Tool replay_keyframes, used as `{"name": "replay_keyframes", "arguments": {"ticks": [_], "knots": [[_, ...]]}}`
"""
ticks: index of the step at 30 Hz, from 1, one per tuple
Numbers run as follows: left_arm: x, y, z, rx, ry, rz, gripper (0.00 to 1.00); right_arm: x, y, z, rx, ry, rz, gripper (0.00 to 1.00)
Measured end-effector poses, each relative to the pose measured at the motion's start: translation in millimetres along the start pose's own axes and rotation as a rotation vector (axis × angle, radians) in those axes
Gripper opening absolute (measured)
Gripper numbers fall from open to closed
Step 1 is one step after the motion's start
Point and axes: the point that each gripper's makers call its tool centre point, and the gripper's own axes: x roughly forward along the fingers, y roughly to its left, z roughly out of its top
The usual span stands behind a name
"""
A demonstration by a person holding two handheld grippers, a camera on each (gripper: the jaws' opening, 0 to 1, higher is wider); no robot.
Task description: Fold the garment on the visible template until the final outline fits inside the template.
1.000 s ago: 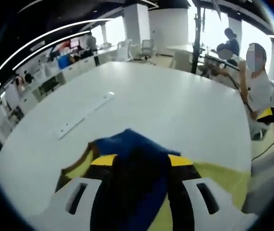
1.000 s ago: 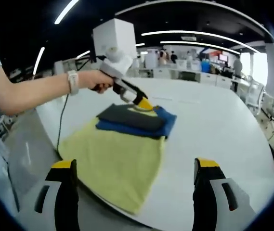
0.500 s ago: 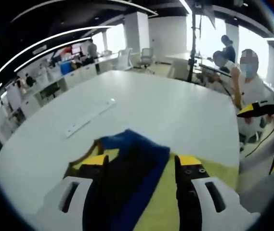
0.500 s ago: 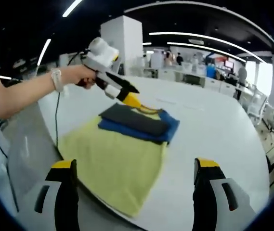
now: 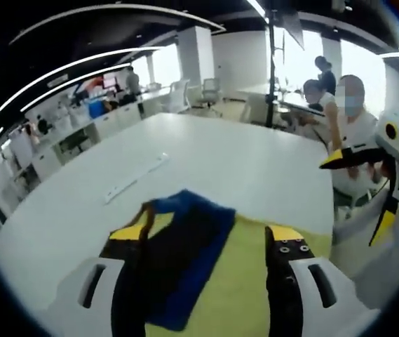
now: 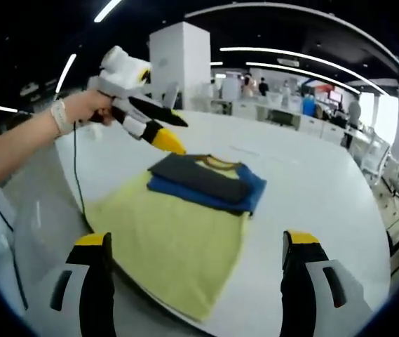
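Observation:
A folded garment [image 6: 203,184], dark grey on top with blue under it and a yellowish collar, lies on the far part of a yellow template cloth [image 6: 174,246] on the white table [image 6: 311,182]. My left gripper [image 6: 173,133], held in a person's hand, hovers open above the garment's far left corner without touching it. In the left gripper view the garment [image 5: 185,246] and the template [image 5: 245,288] show below my open left gripper [image 5: 208,235]. My right gripper [image 6: 195,240] stands open near the template's front edge, holding nothing, and appears as right gripper [image 5: 357,196].
A white strip [image 5: 136,175] lies flat on the table [image 5: 241,154] beyond the garment. The template's near corner hangs over the table edge [image 6: 185,309]. People [image 5: 350,105] sit past the far side. Desks and chairs line the office behind.
My left gripper has lifted off the garment's collar edge and drawn back toward the person, with its jaws a little wider. The garment and the right gripper stay put.

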Motion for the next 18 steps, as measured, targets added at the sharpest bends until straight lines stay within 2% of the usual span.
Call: {"name": "replay_keyframes", "arguments": {"ticks": [11, 15, 18], "knots": [[-46.6, -0.7, -6.1, 0.0, -0.033, 0.027, 0.69, -3.9, 11.8, 12.0, -0.032, -0.003, -0.017, 1.0], [-61.1, -3.5, -12.5, 0.016, -0.023, 0.027, 0.71, -2.9, 16.1, 16.2, -0.039, -0.008, -0.022, 1.0], [-73.6, 0.1, -14.4, 0.015, -0.041, 0.053, 0.74, -2.7, 20.4, 18.9, -0.047, -0.008, -0.027, 1.0]]}}
